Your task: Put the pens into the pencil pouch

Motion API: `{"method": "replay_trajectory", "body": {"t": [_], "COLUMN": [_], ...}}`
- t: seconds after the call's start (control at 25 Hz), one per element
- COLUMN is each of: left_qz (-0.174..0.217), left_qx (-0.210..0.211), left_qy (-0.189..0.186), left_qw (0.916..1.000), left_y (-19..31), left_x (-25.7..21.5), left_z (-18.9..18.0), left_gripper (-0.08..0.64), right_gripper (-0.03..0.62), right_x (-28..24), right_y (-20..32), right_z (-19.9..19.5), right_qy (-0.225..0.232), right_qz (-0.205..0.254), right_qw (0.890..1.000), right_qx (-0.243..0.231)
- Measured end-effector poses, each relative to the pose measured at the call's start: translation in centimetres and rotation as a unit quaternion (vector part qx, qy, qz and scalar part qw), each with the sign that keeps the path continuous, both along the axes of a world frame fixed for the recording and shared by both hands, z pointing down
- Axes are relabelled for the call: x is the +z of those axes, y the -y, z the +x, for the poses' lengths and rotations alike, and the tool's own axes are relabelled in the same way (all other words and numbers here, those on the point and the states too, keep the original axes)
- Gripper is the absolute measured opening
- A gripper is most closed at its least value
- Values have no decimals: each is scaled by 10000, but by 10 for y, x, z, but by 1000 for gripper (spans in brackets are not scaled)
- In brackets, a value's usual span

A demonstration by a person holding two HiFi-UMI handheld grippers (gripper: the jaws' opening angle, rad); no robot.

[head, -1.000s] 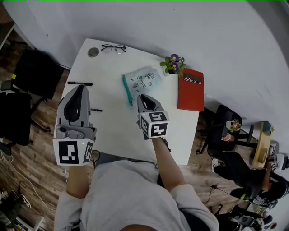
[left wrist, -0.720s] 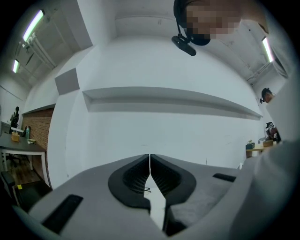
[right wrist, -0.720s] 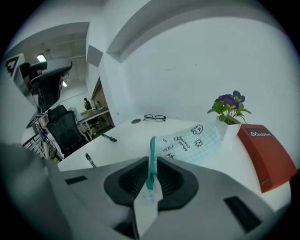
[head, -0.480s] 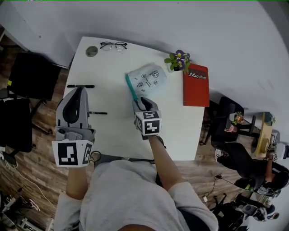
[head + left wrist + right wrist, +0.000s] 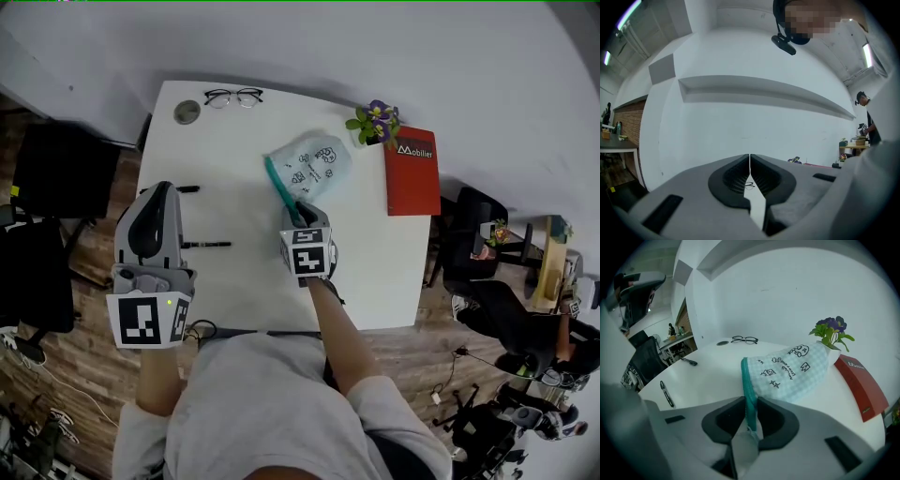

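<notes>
right claw is pinching the teal zip edge of the pencil pouch at its near end, jaws pressed onto the tape with the checked fabric running away to the far right. the pouch lies mid-table, its far end just beside the flower pot and the red book to its right.

left claw has its jaws pressed together with nothing between them, and hangs over the left side of the table by the two pens. the near pen lies just right of it; the far pen pokes out beside its tip.

you seem to be at the opening step, so grip only the zip tape or pull, not the cloth, and draw along the line of the zip rather than lifting, or the light pouch will likely slide with you. steadying its far end with the other claw would help, but that means spreading it first. leave the mouth facing left toward the pens.

what you cannot tell: whether the zip is open or shut, and whether the slider itself sits in your jaws. the far pen's left part is covered by the left claw. the left gripper view shows mostly wall, with only the glasses glimpsed through the slit.
</notes>
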State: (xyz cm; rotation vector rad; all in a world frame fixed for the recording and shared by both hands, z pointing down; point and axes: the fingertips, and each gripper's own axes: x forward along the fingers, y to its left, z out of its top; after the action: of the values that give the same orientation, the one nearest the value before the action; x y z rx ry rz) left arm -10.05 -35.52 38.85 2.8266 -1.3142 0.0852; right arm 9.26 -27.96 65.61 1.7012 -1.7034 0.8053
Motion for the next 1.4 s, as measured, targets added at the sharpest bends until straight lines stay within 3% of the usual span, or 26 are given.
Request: {"method": "replay_trajectory", "body": {"t": [0.32, 0.68, 0.84, 1.12, 1.24, 1.4], "left_qz": [-15, 223, 325, 464, 457, 453], "left_qx": [24, -129, -298, -780, -1015, -1205], "left_qy": [-66, -66, -80, -96, -46, 124], "left_qw": [10000, 9996, 9990, 9958, 9938, 9916], "left_y": [8, -9, -21, -50, -64, -80], "left_x": [0, -18, -27, -40, -39, -33], "left_z": [-3, 4, 2, -12, -21, -33], "left_gripper": [28, 28, 28, 28, 28, 28], "right_gripper": [69, 69, 69, 69, 69, 69], "right_x": [-47, -137, -177, -231, -245, -252], "right_y": [6, 11, 7, -11, -16, -21], "right_z": [-6, -6, -12, -30, -36, -46], "right_qy": [69, 655, 1059, 1997, 2243, 2388], "right_qz": [616, 1499, 1892, 2423, 2591, 2646], "right_qw": [9976, 9820, 9682, 9338, 9193, 9081], "right_qx": [-299, -944, -1245, -1715, -1935, -2198]}}
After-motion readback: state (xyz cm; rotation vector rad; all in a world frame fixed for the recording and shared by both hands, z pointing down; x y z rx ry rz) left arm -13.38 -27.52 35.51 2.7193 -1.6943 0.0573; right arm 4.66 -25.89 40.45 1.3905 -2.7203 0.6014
